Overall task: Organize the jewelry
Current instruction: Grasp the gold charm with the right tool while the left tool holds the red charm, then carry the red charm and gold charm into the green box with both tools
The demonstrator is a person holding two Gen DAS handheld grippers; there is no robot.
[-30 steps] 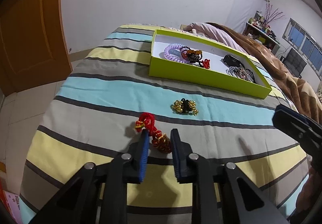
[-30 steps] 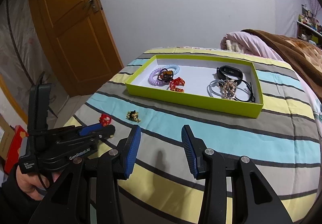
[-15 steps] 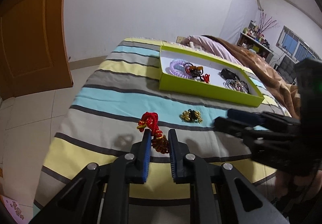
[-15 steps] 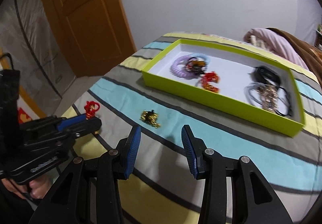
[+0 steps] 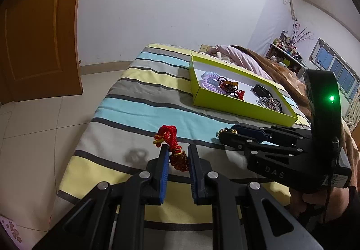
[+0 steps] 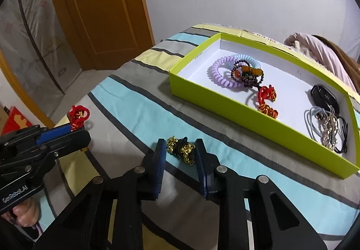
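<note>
The red knotted-cord charm (image 5: 173, 148) is pinched in the left gripper (image 5: 177, 160) above the striped bedspread (image 5: 139, 101). The gold-bead bracelet (image 6: 181, 148), limp and light, is straddled by the parted right gripper (image 6: 180, 153), best taken mid-bunch.

Both wrist views look low and close along their jaws across the striped bedspread (image 5: 139, 101), sharing the green tray (image 6: 258, 123).

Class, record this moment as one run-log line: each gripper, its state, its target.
left gripper: shut on red knot charm, lifted | right gripper: open, straddling gold bead bracelet on bed | green tray: awaiting both
</note>
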